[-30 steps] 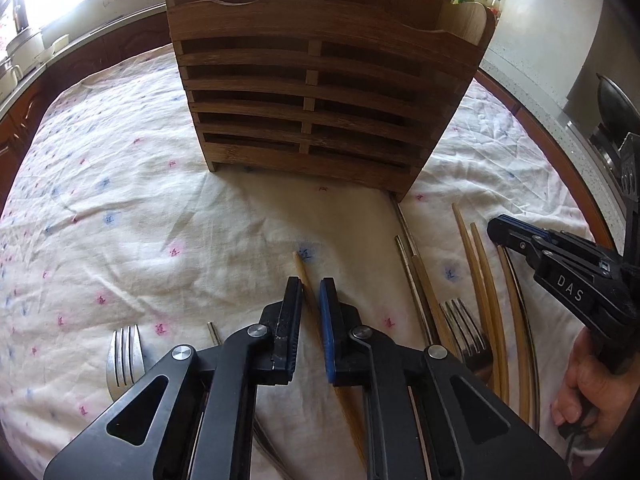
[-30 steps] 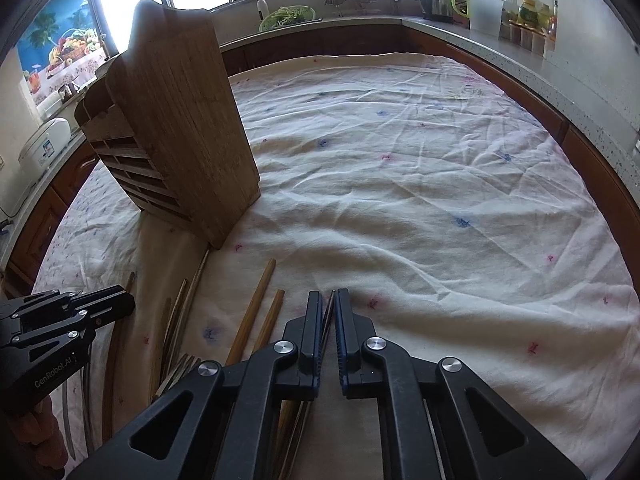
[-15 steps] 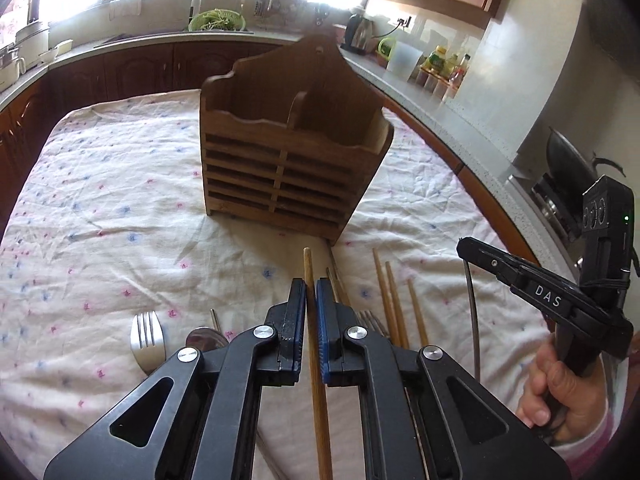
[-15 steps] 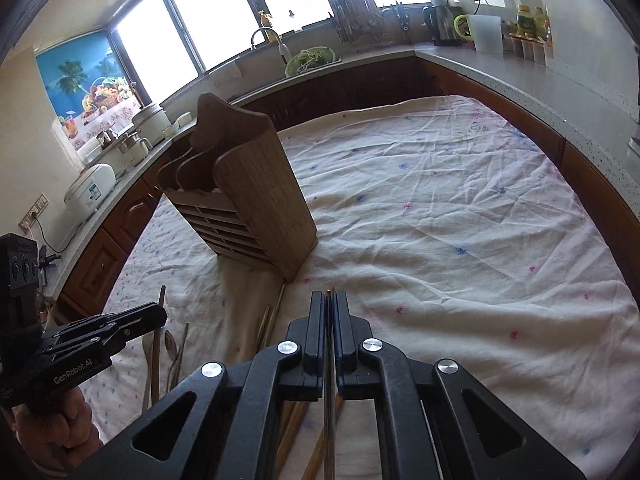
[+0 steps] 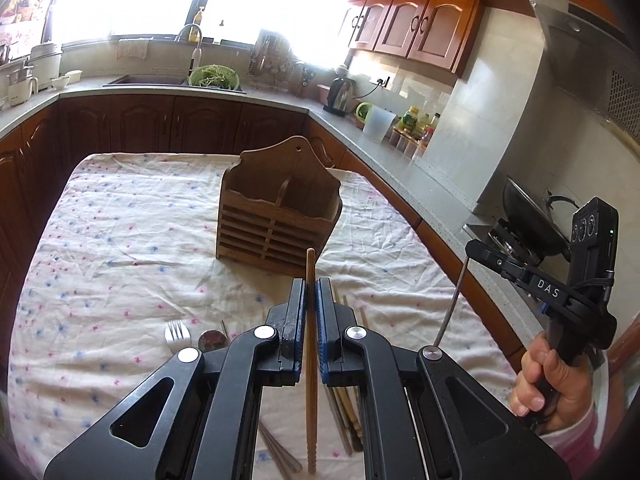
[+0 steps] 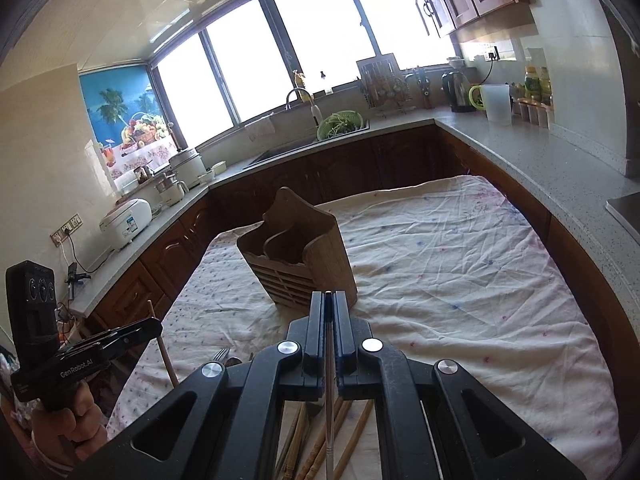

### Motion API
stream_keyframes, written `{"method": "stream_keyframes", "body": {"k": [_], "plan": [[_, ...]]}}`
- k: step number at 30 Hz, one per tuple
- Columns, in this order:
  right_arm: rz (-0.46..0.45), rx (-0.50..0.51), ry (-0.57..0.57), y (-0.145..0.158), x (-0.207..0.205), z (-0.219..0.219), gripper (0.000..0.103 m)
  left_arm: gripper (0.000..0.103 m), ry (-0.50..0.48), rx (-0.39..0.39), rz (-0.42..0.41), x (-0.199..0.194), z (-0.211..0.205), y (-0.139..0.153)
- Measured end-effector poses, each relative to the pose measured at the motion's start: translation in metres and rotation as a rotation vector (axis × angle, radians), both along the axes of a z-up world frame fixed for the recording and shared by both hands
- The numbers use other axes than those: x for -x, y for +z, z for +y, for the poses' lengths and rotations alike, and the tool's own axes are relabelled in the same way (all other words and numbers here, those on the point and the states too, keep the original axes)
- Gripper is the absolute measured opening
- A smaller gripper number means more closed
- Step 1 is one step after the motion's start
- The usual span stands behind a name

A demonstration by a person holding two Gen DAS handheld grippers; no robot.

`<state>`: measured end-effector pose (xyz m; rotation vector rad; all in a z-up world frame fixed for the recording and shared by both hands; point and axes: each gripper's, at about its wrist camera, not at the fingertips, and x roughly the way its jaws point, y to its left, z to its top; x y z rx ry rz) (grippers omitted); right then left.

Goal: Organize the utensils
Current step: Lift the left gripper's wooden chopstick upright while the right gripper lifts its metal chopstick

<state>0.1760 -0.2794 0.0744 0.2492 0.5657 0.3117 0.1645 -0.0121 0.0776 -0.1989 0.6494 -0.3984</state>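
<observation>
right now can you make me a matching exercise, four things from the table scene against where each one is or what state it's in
Things:
1. wooden chopstick
2. metal chopstick
3. fork
4. wooden holder

Places or states:
A. lying on the cloth
B. clamped in the right gripper
C. standing upright, compartments empty
D. clamped in the left gripper

Pairs: 1-D, 2-B, 3-A, 4-C

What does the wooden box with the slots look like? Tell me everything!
The wooden holder looks like brown bamboo or wood. Its front is a row of flat slats with gaps between them, and a thin post runs down the middle. The back board rises taller, to a rounded peak with a small hole in it. A curvy divider splits the inside into two pockets, and nothing can be seen in them. It stands upright on the flowery tablecloth, with nothing else touching it. Loose chopsticks lie on the cloth in front of it.
</observation>
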Motion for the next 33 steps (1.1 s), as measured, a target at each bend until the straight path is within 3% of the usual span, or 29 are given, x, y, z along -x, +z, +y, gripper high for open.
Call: {"method": "stream_keyframes", "body": {"k": [12,33], "plan": [[-0.065,-0.002,0.0,0.022,0.01,0.004,0.004,0.004,0.02,0.013,-0.061,0.013,0.013,0.015],[-0.148,-0.035,0.001,0.043,-0.021,0.015,0.004,0.004,0.075,0.046,-0.191,-0.007,0.035,0.054]]}}
